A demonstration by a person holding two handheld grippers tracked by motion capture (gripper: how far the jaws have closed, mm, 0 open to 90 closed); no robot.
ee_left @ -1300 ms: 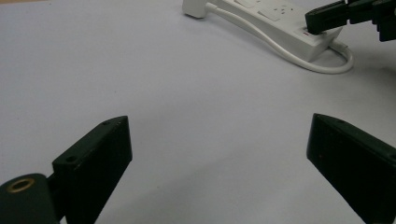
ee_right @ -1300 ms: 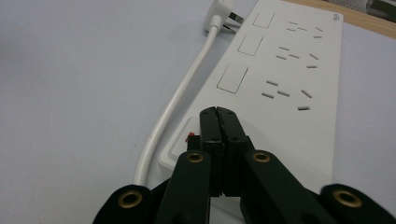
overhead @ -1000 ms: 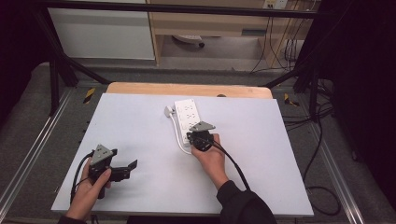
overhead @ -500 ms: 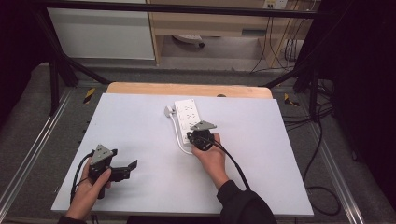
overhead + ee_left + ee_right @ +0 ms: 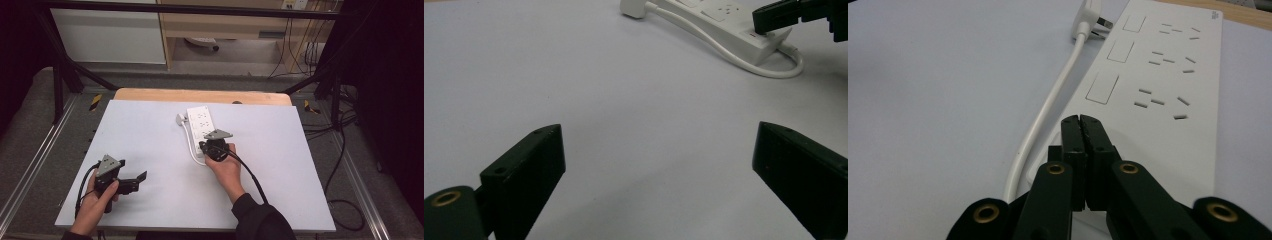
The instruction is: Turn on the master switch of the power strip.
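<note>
- Pressing down at the near end of the power strip (image 5: 201,126), your right gripper (image 5: 1081,125) has its jaws together, with nothing between them; their tips rest on the strip's white top, just short of the nearest rocker switch (image 5: 1102,88).
- Power strip: a white bar lying flat on the pale worktop (image 5: 150,140), a little beyond its centre, its long axis running away from you. The right gripper view shows three switches in a row beside three groups of socket slots.
- Cable (image 5: 1048,110): white, it leaves the strip's near end in a loop, runs along the strip's left side and ends in a plug (image 5: 180,119) that lies on the worktop by the far left corner of the strip.
- Your left gripper (image 5: 135,181) is held in your left hand (image 5: 95,210) near the front left of the worktop, well apart from the strip. Its jaws stand wide apart with only bare worktop between them, and they point towards the strip.
- Containers: the socket slots are the only receptacles in view, and each one visible is unoccupied.
- Your right hand (image 5: 226,169) wraps the right gripper's body, its black cable (image 5: 250,175) trailing back along your sleeve.
</note>
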